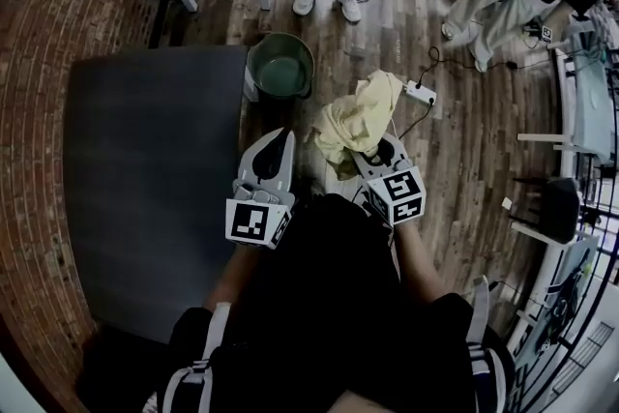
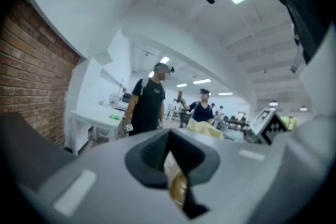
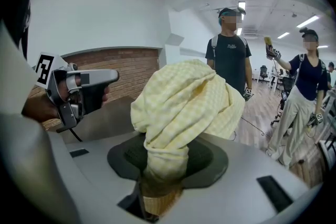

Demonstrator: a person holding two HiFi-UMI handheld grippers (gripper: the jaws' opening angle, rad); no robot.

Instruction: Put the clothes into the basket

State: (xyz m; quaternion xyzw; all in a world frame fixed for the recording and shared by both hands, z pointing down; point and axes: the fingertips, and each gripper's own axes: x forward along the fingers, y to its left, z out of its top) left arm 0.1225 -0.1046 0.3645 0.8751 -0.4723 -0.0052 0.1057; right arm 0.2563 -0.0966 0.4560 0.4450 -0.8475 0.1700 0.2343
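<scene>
1. Yellow cloth (image 1: 360, 119) is nowhere near the left hand-held gripper (image 1: 274, 148), whose jaws are together and empty.
2. The basket (image 1: 281, 37) stands ahead and left of the cloth.
3. The right hand-held gripper (image 1: 379, 153), the nearer one, clamps the cloth's bunched end.
4. Only the head view shows the basket.

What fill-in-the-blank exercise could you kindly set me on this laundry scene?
1. The right claw is shut on a ____ checked cloth.
2. That cloth is not yet inside the ____ basket.
3. The wall beside the dark table is built of ____.
Missing words: yellow; green; brick.
</scene>
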